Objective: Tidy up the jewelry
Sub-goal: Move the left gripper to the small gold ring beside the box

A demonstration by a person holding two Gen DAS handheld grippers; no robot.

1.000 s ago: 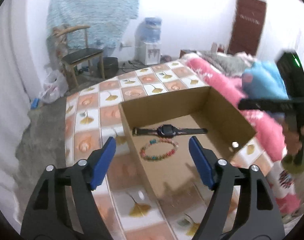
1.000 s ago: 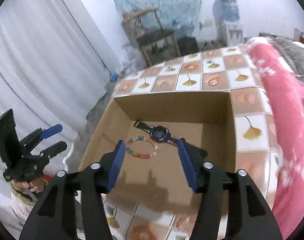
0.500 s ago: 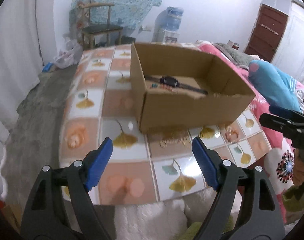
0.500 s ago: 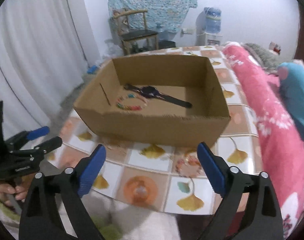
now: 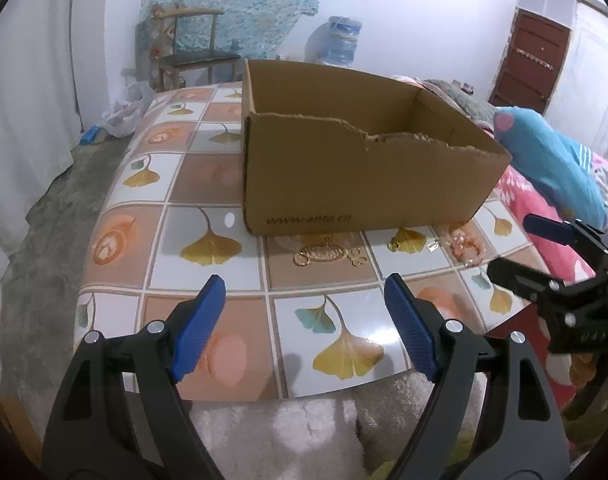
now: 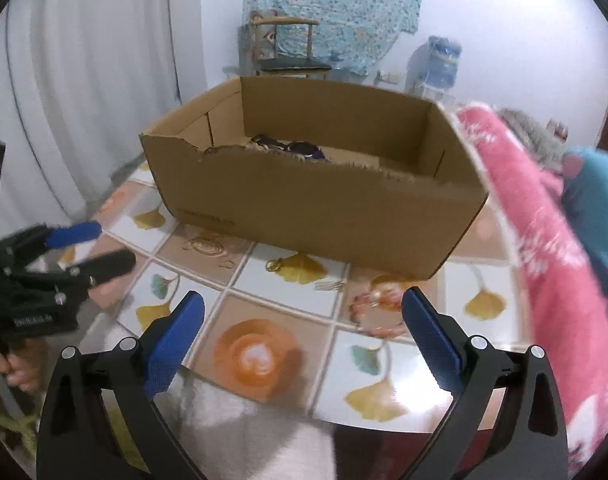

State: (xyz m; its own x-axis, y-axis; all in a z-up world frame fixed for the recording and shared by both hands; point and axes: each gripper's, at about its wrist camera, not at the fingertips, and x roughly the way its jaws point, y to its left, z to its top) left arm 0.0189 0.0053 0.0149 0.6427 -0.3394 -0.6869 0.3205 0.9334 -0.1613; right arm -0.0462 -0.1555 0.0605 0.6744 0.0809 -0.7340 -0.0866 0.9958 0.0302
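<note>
Left gripper (image 5: 305,308): jaws spread wide, nothing between them, above the near edge of the tiled table (image 5: 208,184); the blue pads (image 5: 200,324) are clear of everything.
Gold jewelry (image 5: 323,255): a small tangle of chain and rings on the table just in front of the cardboard box (image 5: 359,176); single pieces are too small to tell apart.
Pink bracelet (image 5: 465,242): on the table by the box's near right corner, pale and hard to make out against the tile.
Box contents: hidden from the left wrist view by the torn front wall; from the right wrist view only a dark watch (image 6: 300,148) peeks over that ragged edge, most of it cut off.
Right gripper (image 6: 304,320): jaws have just been opening and now stand wide, empty, over the table edge with the pink bracelet just beside the right pad; this view is blurred.
</note>
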